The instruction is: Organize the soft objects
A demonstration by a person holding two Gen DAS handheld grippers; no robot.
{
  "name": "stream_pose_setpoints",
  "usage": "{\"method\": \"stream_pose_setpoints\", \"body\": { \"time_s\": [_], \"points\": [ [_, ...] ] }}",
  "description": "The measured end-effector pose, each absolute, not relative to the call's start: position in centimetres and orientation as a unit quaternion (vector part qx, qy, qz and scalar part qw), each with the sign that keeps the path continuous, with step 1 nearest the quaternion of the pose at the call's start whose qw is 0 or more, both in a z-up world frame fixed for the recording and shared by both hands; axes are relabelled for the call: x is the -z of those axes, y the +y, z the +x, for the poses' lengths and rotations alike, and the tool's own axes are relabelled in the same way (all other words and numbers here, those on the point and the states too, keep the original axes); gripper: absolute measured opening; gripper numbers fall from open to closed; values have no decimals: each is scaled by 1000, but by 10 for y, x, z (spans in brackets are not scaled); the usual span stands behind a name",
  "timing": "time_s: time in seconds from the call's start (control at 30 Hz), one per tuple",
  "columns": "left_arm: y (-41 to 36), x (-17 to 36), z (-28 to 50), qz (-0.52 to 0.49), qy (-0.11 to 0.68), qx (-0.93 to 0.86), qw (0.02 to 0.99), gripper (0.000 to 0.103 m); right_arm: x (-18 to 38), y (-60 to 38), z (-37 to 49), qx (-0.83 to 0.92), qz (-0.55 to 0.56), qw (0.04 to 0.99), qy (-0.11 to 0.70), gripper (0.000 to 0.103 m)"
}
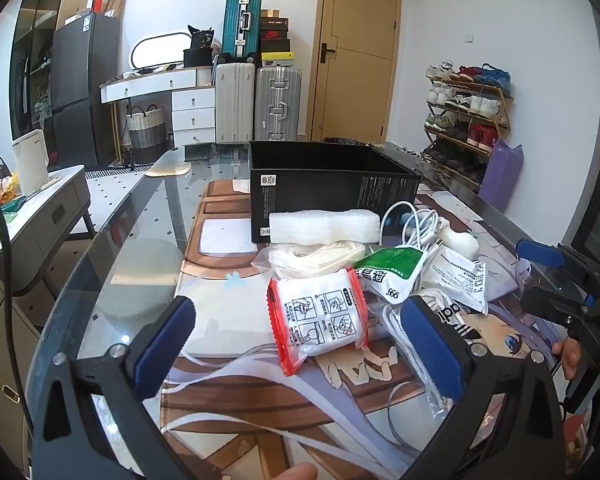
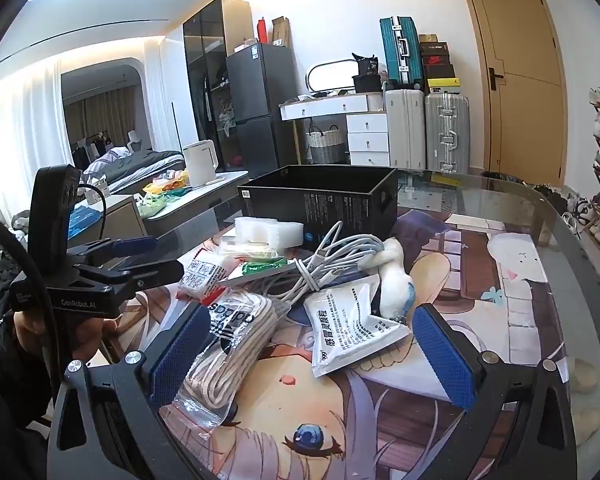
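Two grippers hover spread wide over the pile, likely choosing. Left gripper (image 1: 296,336) holds nothing, its jaws straddling the red-edged packet (image 1: 318,320). Right gripper (image 2: 320,354), also unclenched, brackets the bagged laces (image 2: 228,344) and white sachet (image 2: 352,320). Beyond both waits the black box (image 2: 320,204), probably their destination.

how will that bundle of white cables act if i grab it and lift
The white cable bundle would probably be floppy: its loops are loose and spread over the packets. One strand seems wound around the middle, so it may lift as one clump, though stray ends could dangle and drag the white sachet beneath. It looks light for its size.
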State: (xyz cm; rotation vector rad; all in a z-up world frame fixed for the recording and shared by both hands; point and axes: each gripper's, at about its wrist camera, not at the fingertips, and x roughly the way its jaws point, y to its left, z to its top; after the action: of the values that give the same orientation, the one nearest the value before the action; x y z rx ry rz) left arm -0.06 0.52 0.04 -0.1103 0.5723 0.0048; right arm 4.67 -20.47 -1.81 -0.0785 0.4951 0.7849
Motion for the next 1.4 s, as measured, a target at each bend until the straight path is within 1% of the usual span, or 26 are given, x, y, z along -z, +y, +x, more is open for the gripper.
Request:
{"method": "stream_pose_setpoints", "body": {
  "time_s": [1.4],
  "points": [
    [4,0,-1,-51,282,-3,958,103,19,-207,49,-378,-38,894,238,103]
  ]
}}
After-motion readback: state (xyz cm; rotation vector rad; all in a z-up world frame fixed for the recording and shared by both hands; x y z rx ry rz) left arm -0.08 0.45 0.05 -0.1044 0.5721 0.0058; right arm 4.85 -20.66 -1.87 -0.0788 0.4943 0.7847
